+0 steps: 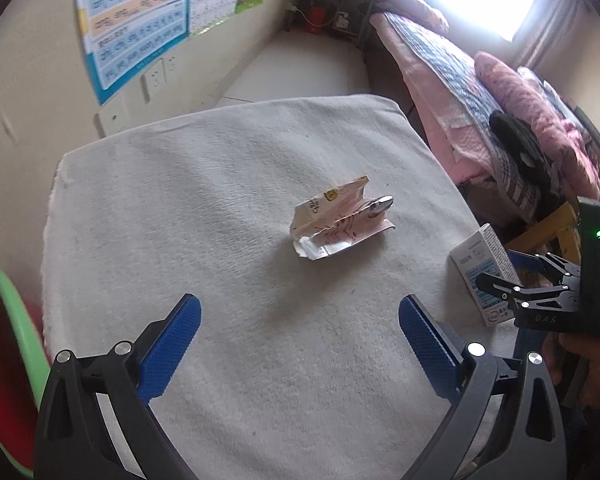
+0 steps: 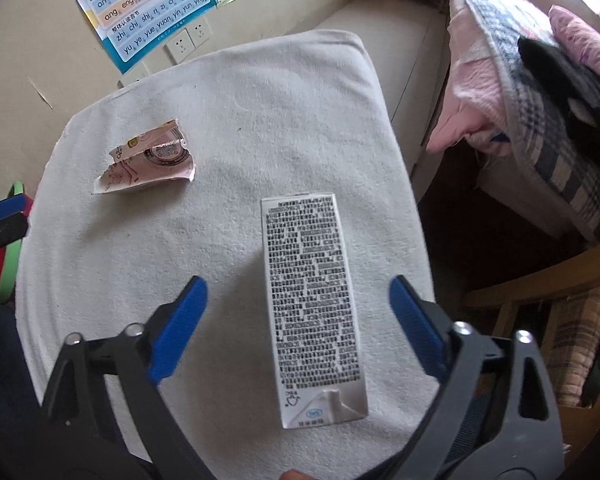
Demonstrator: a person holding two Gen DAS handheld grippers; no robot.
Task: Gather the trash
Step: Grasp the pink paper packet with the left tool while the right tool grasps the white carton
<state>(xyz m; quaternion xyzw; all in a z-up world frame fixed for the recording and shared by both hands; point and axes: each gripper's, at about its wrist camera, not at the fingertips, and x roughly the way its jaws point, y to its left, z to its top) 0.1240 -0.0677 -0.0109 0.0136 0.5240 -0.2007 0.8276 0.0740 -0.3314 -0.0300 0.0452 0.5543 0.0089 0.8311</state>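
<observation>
From the left wrist, the left gripper point(image 1: 300, 320) stands wide open and empty above the towel point(image 1: 180, 208); the wrapper point(image 1: 336, 224) lies near the centre. From the right wrist, the right gripper point(image 2: 298, 300) is open around the carton point(image 2: 312, 312) by the right edge, pads not touching it.

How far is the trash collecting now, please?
Nothing looks collected yet. The wrapper and the carton both lie on the white cloth. In hand: the right gripper is open with its fingers either side of the carton, not pressing it; the left gripper is open, short of the wrapper. Left: grasp both and bin them.
</observation>
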